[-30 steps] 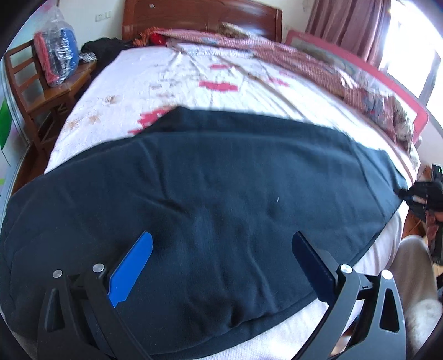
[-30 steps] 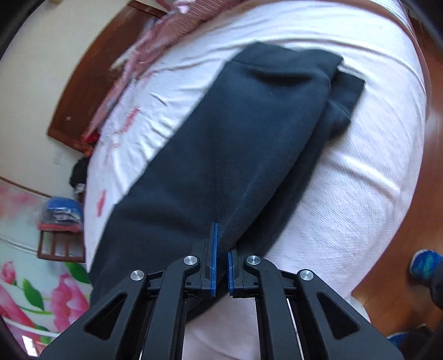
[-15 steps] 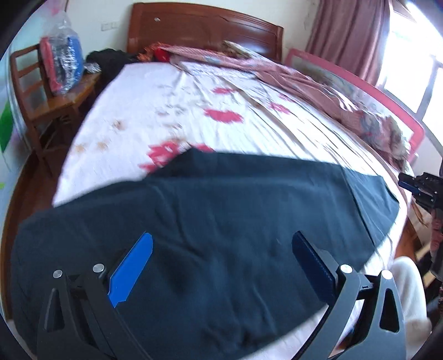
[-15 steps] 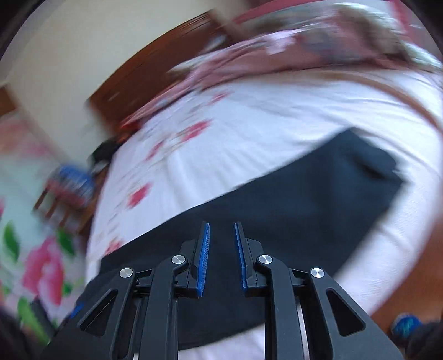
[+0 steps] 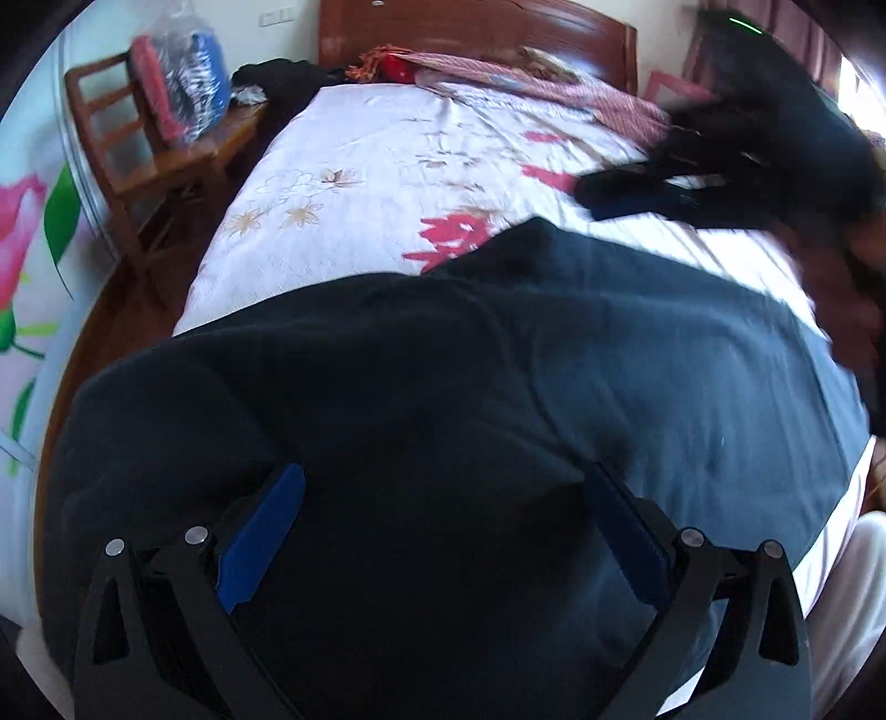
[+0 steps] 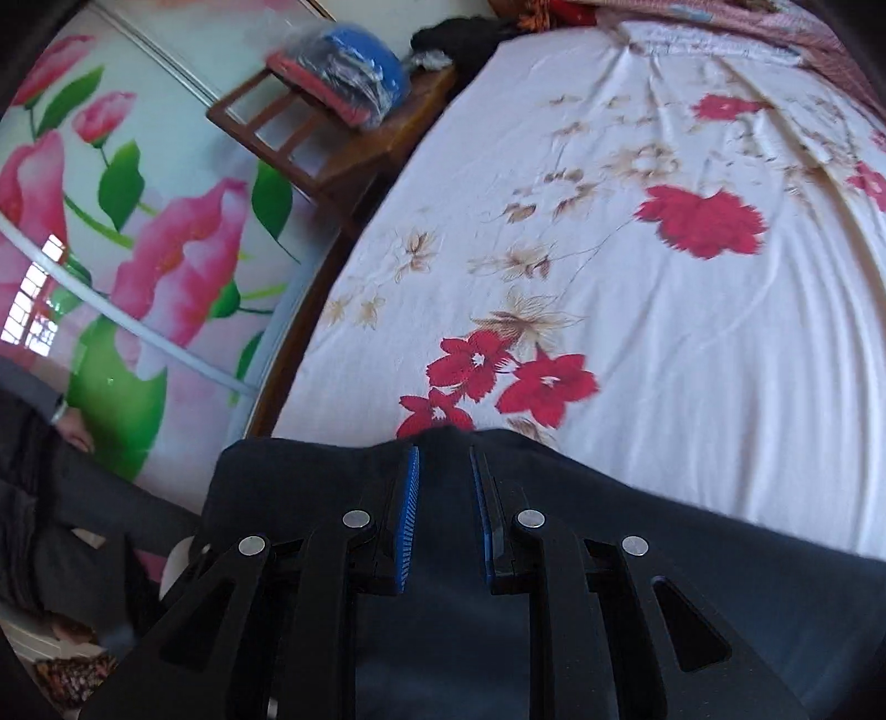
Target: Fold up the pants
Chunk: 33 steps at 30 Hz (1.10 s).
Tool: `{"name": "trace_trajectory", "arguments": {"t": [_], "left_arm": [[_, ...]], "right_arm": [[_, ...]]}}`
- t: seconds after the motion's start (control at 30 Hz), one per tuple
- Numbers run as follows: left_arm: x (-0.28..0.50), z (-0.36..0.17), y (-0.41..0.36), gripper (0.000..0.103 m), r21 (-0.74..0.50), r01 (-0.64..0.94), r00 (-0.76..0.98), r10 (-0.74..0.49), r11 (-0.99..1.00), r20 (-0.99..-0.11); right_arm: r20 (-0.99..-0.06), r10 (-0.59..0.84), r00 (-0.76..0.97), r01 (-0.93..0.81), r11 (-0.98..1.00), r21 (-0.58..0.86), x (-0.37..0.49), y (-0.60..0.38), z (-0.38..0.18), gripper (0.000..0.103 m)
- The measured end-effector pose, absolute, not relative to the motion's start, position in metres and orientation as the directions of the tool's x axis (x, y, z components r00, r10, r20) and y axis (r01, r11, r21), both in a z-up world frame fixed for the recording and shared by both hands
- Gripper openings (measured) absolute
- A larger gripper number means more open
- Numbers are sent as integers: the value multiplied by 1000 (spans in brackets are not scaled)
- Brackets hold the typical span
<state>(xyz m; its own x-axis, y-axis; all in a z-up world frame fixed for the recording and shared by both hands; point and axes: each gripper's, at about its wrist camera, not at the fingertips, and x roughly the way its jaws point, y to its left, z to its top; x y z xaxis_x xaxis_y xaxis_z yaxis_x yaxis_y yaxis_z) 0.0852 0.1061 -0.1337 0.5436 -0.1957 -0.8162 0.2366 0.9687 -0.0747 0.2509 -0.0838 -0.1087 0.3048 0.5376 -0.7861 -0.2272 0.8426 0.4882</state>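
The dark navy pants (image 5: 443, 399) lie folded across the near end of a bed with a white floral sheet (image 5: 376, 183). My left gripper (image 5: 443, 487) is wide open just above the pants, holding nothing. My right gripper (image 6: 443, 459) hovers over the far edge of the pants (image 6: 692, 554), its jaws a narrow gap apart with nothing between them. In the left wrist view the right gripper (image 5: 626, 199) shows blurred over the sheet beyond the pants' far edge, under a dark sleeve.
A wooden chair (image 5: 144, 149) with bagged clothes (image 5: 183, 83) stands left of the bed. A wooden headboard (image 5: 476, 27) and a pink patterned blanket (image 5: 554, 83) lie at the far end. A flower-painted wardrobe (image 6: 111, 221) stands at left.
My right gripper let go of the pants' end and swung from the right side to the pants' far edge. My left gripper stayed open and dropped closer to the pants.
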Motion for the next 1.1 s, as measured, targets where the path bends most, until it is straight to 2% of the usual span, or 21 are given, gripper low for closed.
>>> {"name": "trace_trajectory", "arguments": {"t": [0.07, 0.1, 0.13, 0.2, 0.23, 0.3, 0.33, 0.4, 0.5, 0.6, 0.7, 0.77, 0.8, 0.87, 0.9, 0.97, 1.1], "left_arm": [[83, -135, 106, 101, -69, 247, 544, -197, 967, -816], [83, -134, 107, 101, -80, 246, 543, -206, 966, -814], [84, -133, 109, 101, -93, 244, 541, -215, 965, -813], [84, -133, 111, 101, -100, 243, 540, -221, 965, -812], [83, -132, 110, 101, -97, 244, 542, -218, 965, -811], [83, -128, 113, 101, -117, 227, 554, -227, 967, -801], [82, -125, 117, 101, -146, 209, 568, -241, 967, -787], [82, -122, 126, 101, -197, 177, 585, -264, 964, -767], [88, -134, 125, 101, -160, 165, 563, -227, 973, -795], [88, -139, 110, 101, -49, 198, 565, -155, 979, -811], [88, -137, 111, 101, -51, 198, 562, -155, 979, -812], [87, -132, 114, 101, -71, 197, 559, -171, 978, -811], [86, -128, 117, 101, -97, 185, 561, -186, 978, -807], [90, -120, 122, 101, -179, 160, 565, -239, 971, -790], [95, -116, 123, 101, -232, 141, 565, -271, 962, -780], [108, -110, 121, 101, -263, 110, 574, -278, 958, -771], [135, -117, 109, 101, -178, 92, 581, -198, 980, -789]], "right_arm": [[-801, 544, 250, -203, 839, 506, 263, -73, -128, 18], [-817, 530, 226, -199, 847, 494, 267, -69, -135, 22], [-825, 527, 206, -203, 847, 490, 264, -66, -138, 42], [-811, 550, 199, -220, 832, 510, 258, -63, -141, 47], [-817, 530, 229, -245, 843, 478, 253, -60, -140, 40], [-866, 434, 248, -304, 884, 356, 246, -49, -140, 18], [-863, 429, 267, -313, 885, 343, 244, -48, -136, 11], [-830, 427, 359, -282, 897, 339, 242, -55, -122, 3], [-806, 412, 425, -267, 908, 323, 250, -56, -119, 2], [-847, 350, 401, -267, 929, 257, 259, -44, -149, 2], [-820, 374, 434, -233, 925, 299, 258, -52, -155, 3], [-786, 427, 447, -154, 902, 402, 256, -73, -147, 21], [-745, 459, 483, -121, 878, 463, 246, -89, -137, 34], [-672, 479, 565, -129, 856, 501, 224, -111, -119, 34], [-666, 452, 593, -131, 870, 474, 211, -120, -112, 34], [-691, 402, 601, -128, 902, 413, 191, -127, -112, 34], [-757, 287, 587, -89, 952, 292, 165, -137, -127, 34]]}}
